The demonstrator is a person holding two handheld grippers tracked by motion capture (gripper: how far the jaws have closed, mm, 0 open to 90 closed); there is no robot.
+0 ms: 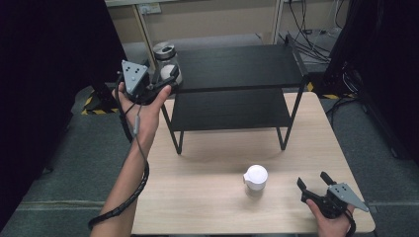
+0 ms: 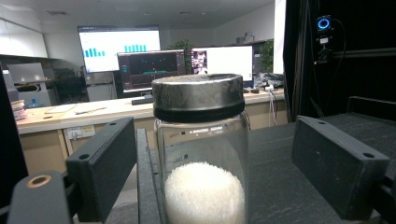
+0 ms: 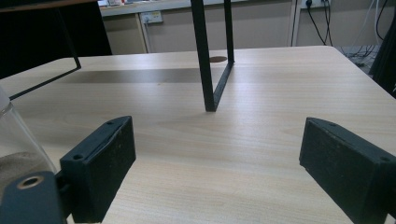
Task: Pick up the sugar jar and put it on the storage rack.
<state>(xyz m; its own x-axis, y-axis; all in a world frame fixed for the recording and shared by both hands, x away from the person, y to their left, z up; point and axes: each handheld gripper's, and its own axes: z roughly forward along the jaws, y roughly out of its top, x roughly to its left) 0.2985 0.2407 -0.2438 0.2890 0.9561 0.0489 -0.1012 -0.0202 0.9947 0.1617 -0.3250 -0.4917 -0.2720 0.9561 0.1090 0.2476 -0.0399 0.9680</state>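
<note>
Right tongs (image 1: 312,186) resting low at the desk's (image 1: 207,197) near edge, jaws wide apart, gripping nothing, near a white-lidded jar (image 1: 256,179). Left tongs (image 1: 167,81) raised at the black shelf's (image 1: 237,64) top corner, jaws apart around a dark-lidded jar (image 2: 200,154) without pressing it.

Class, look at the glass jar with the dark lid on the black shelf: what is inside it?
The glass jar holds white grains, heaped in its lower part; above them it looks empty up to the dark lid. The jar's bottom is cut off in the left gripper view.

Left tool (image 1: 164,81) raised, jaws apart; right tool (image 1: 312,183) low, jaws wide.
</note>
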